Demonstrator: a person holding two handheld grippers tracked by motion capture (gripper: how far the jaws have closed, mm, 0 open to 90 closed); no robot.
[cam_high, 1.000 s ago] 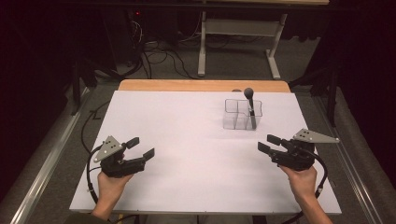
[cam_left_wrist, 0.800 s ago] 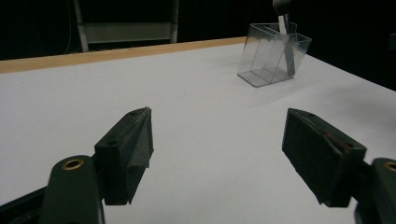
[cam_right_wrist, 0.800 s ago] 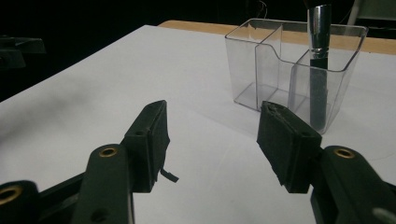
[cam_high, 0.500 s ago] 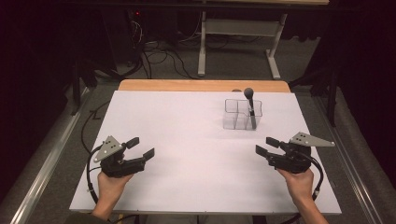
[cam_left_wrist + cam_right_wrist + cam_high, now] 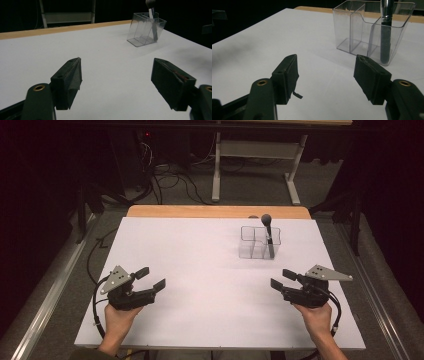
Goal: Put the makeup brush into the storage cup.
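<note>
The left gripper (image 5: 150, 279) sits low over the near left part of the table (image 5: 200, 270), held in the left hand (image 5: 117, 317). Its jaws are spread wide with nothing between them; in the left gripper view (image 5: 116, 82) only bare white table lies in the gap.

The right gripper (image 5: 282, 279) sits low over the near right part of the table, held in the right hand (image 5: 315, 317). Its jaws are likewise spread and grip nothing, as the right gripper view (image 5: 325, 76) confirms.

The two grippers are well apart, with their jaws angled inward toward the middle of the table.

The organizer (image 5: 259, 241), a clear plastic box with several compartments, stands upright beyond the right jaws and slightly to their right side, clear of both. From the left jaws it lies well ahead and to the right (image 5: 146, 32).

The brush (image 5: 268, 231) stands upright in the organizer. Its dark handle rests in the right-hand compartment as seen past the right jaws (image 5: 385, 37). Its rounded dark head rises above the rim.

The wooden edge (image 5: 215, 211) of the table lies beyond the organizer.
</note>
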